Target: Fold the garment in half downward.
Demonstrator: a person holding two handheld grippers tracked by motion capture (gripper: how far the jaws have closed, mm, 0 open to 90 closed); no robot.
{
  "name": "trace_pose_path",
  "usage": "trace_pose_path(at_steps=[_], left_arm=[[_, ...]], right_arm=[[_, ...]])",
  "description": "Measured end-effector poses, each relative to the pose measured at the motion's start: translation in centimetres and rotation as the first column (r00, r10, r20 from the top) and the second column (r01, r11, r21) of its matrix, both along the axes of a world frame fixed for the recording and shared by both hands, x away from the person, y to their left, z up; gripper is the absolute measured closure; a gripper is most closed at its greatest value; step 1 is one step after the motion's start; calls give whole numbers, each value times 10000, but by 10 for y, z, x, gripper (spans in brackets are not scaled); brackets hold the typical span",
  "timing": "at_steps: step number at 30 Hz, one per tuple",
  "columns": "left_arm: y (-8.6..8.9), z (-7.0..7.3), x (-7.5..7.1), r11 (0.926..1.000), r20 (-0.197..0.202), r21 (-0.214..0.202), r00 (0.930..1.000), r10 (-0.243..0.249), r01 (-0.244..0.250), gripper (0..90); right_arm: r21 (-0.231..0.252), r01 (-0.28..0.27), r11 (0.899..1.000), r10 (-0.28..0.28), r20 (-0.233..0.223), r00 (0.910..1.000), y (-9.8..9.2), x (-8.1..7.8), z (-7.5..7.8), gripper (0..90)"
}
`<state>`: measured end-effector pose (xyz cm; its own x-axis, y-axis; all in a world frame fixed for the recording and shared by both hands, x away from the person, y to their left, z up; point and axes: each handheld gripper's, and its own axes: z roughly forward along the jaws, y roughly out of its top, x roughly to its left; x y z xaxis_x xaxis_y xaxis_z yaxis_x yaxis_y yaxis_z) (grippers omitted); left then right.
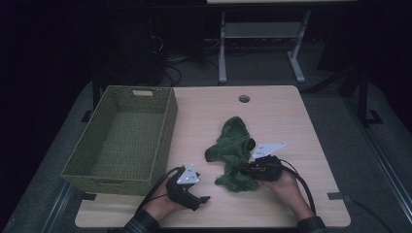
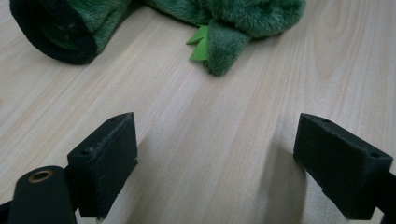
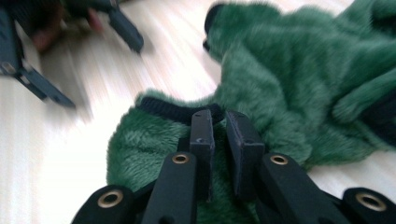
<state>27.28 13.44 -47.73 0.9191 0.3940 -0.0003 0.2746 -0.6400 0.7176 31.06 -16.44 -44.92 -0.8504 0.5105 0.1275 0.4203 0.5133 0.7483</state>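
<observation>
- High view: your right gripper (image 1: 245, 170) sits on the green fleece garment (image 1: 233, 145); your left gripper (image 1: 201, 200) rests apart.
- Left gripper view: jaws wide, empty; garment (image 2: 243, 18) ahead.
- Right gripper view: jaws nearly together, pinching the garment's (image 3: 289, 70) black-edged hem (image 3: 173, 109).

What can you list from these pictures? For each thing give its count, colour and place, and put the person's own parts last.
Garment: one, green fleece with black cuffs, crumpled mid-table.
Basket: one, olive woven, on the table's left side, nothing in it.
Table: one, light wood, with a round hole near its far edge.
Frame: one, grey metal, on the floor behind the table.
Left tongs: one, black, open over bare tabletop, short of the garment.
Right tongs: one, black, nearly closed at the garment's black-trimmed edge.
Hands: two, at the near edge, one holding each tongs.
</observation>
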Motion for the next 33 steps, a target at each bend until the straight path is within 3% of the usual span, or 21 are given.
trace_pose_path(at_steps=[5,9,10,15,19,25,33], left_arm=[[-1,0,0,9999,11,-72,9999,101,-101,128],[-1,0,2,10000,6,-16,10000,-30,30,125],[-1,0,2,10000,-21,38,10000,-76,76,125],[-5,5,4,9994,-275,347,9996,15,-6,135],[-10,14,6,9999,-354,-62,9993,-110,108,149],[-27,37,15,9920,-464,-898,9946,-927,882,371],[-51,54,26,9801,-206,-1607,9924,-1210,1161,590]], right_arm=[[-426,-66,9991,65,-30,10000,9,-3,-9,818],[-450,52,9990,-50,44,10000,9,-5,-9,802],[-395,157,9991,-148,239,9996,7,-5,-8,775],[762,838,9936,-892,702,9935,-12,-7,11,739],[1120,1154,9870,-1245,781,9891,-28,-7,17,722],[1192,1678,9786,-1770,709,9817,-47,-4,19,713],[989,2054,9737,-2115,551,9758,-53,2,20,677]])
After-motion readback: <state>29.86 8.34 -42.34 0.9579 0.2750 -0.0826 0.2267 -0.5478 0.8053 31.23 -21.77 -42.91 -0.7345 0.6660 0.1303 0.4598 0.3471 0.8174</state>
